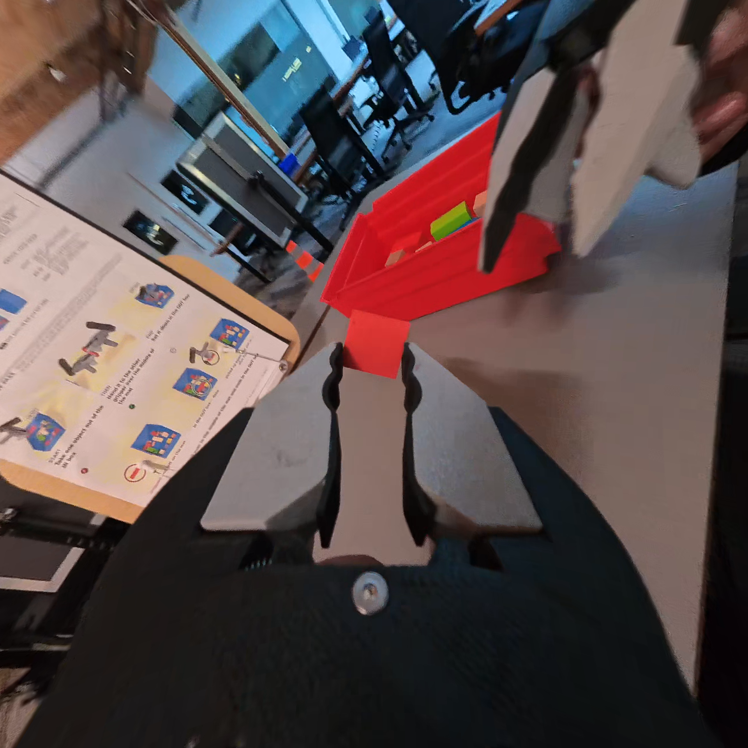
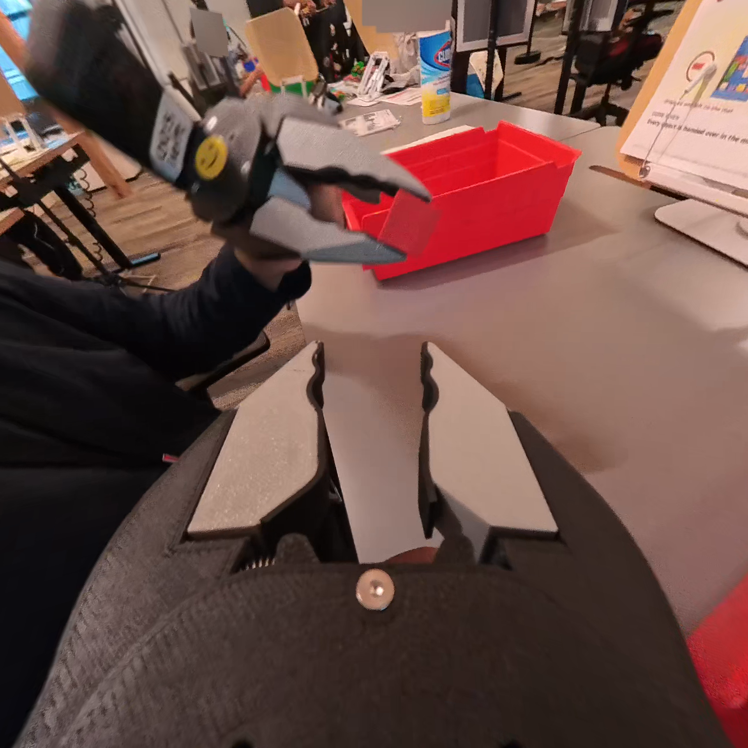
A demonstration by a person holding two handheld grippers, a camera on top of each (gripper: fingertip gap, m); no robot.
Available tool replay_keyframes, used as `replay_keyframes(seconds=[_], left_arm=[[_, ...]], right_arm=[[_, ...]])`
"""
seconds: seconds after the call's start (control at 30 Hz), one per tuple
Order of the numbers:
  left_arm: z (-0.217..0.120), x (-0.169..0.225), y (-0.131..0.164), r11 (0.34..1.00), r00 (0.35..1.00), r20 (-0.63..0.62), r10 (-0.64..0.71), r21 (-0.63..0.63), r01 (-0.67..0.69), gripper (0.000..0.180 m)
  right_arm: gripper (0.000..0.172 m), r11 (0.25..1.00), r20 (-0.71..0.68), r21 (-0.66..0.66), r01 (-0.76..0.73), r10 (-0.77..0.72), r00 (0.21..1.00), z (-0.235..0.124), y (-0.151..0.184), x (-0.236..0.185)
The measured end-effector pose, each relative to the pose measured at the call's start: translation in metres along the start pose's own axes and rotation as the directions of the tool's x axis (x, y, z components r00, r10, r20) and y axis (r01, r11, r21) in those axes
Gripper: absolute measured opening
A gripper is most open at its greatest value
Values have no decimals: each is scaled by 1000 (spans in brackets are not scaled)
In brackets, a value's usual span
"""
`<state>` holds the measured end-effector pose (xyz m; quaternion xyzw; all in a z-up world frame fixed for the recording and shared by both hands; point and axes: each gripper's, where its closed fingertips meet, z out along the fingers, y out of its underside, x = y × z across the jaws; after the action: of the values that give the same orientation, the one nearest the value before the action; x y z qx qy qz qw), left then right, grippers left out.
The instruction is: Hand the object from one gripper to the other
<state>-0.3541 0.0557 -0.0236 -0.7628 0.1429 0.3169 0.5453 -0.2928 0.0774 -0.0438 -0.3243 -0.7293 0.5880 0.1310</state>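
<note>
Two claws are mine: my left gripper clamps one red block at its fingertips, my right gripper hangs apart with nothing between. One red bin of blocks stands behind on the grey table, one instruction sheet beside.

Two grippers, one red block, one red bin.

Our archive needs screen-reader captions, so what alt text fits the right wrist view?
The right gripper hangs open and empty above a grey table, while the left gripper grips a red block in front of a red bin.
</note>
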Motion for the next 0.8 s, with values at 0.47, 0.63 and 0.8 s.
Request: replay_keyframes(seconds=[0.47, 0.63, 0.8], left_arm=[[1, 24, 11, 985, 981, 93, 172, -36, -169, 25], [3, 26, 18, 979, 974, 105, 199, -62, -194, 25], [2, 37, 21, 993, 994, 12, 111, -39, -110, 21]], right_arm=[[42, 986, 36, 64, -151, 149, 988, 55, -16, 7], [23, 974, 28, 87, -208, 207, 978, 61, -9, 19], [23, 982, -90, 73, -171, 178, 980, 38, -1, 36]])
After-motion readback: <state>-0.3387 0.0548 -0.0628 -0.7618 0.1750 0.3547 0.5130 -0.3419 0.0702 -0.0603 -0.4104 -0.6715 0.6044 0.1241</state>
